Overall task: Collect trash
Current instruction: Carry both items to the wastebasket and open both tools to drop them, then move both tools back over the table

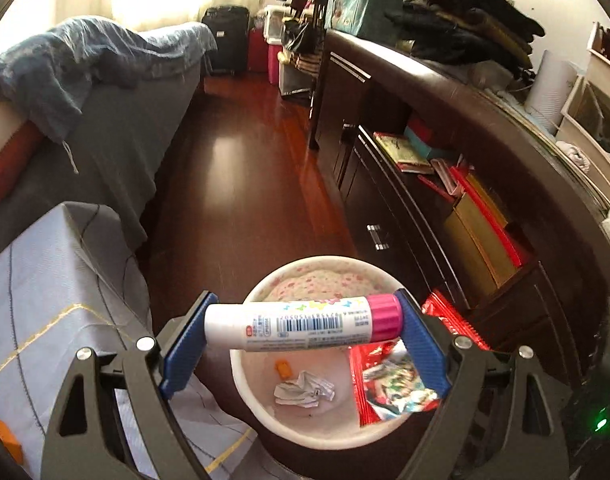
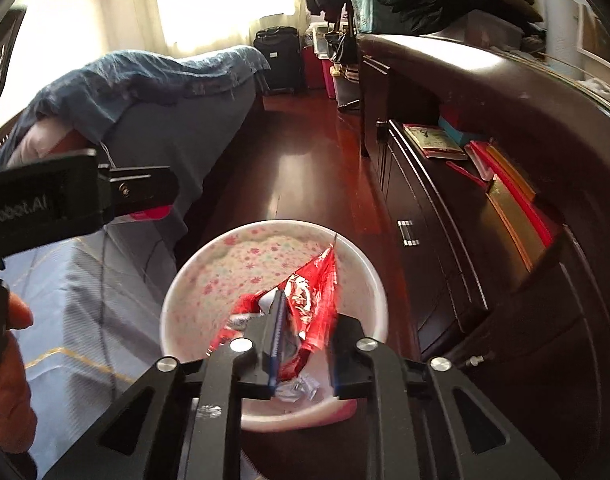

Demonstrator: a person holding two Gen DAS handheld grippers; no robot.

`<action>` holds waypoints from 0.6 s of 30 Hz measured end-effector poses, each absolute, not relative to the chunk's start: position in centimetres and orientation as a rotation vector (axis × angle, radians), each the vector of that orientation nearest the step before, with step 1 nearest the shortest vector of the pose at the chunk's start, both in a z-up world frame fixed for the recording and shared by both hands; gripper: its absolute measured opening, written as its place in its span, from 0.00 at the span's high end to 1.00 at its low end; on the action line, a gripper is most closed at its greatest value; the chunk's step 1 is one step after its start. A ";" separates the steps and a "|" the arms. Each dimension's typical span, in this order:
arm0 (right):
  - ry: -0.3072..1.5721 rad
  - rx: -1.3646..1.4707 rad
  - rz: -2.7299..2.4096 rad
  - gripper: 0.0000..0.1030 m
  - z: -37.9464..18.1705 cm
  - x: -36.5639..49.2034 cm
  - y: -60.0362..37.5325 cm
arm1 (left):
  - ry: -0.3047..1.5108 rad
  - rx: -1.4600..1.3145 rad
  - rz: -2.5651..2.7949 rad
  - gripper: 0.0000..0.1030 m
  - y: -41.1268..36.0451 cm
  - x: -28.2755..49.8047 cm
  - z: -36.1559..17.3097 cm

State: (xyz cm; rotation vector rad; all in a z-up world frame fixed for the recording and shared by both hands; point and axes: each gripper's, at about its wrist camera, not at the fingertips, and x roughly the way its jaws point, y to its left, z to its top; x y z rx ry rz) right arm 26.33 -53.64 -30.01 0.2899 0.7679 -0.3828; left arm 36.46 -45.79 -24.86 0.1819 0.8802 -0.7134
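A white glue stick with a pink cap (image 1: 305, 326) lies crosswise between the blue pads of my left gripper (image 1: 305, 299), which is shut on its two ends. It hangs just above a white waste bin (image 1: 241, 380) with a flowered liner. Crumpled paper (image 1: 305, 390), a small orange scrap (image 1: 284, 369) and a red wrapper (image 1: 393, 388) lie in the bin. In the right wrist view, my right gripper (image 2: 311, 314) stands over the bin (image 2: 177, 300) with its jaws partly apart. The red wrapper (image 2: 317, 292) sits loose between them, leaning on the left pad. The left gripper (image 2: 137, 192) shows at the left there.
A dark wooden cabinet (image 1: 445, 128) runs along the right, with books (image 1: 481, 232) on an open shelf. A bed with a grey-blue cover (image 1: 45, 280) borders the bin on the left. Red-brown floor (image 1: 241, 168) leads to a black suitcase (image 1: 227, 38). A person's hand (image 2: 9, 360) is at the left edge.
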 end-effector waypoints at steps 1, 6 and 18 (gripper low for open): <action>0.770 0.290 -0.385 0.63 -30.3 26.6 -53.7 | 0.888 0.181 -0.713 0.14 -45.9 36.7 -25.0; 0.761 0.311 -0.390 0.45 -30.6 26.4 -53.6 | 0.871 0.082 -0.752 0.03 -44.5 37.3 -23.9; 0.743 0.323 -0.337 0.32 -26.8 23.6 -50.6 | 0.766 0.126 -0.623 0.03 -39.1 34.3 -19.9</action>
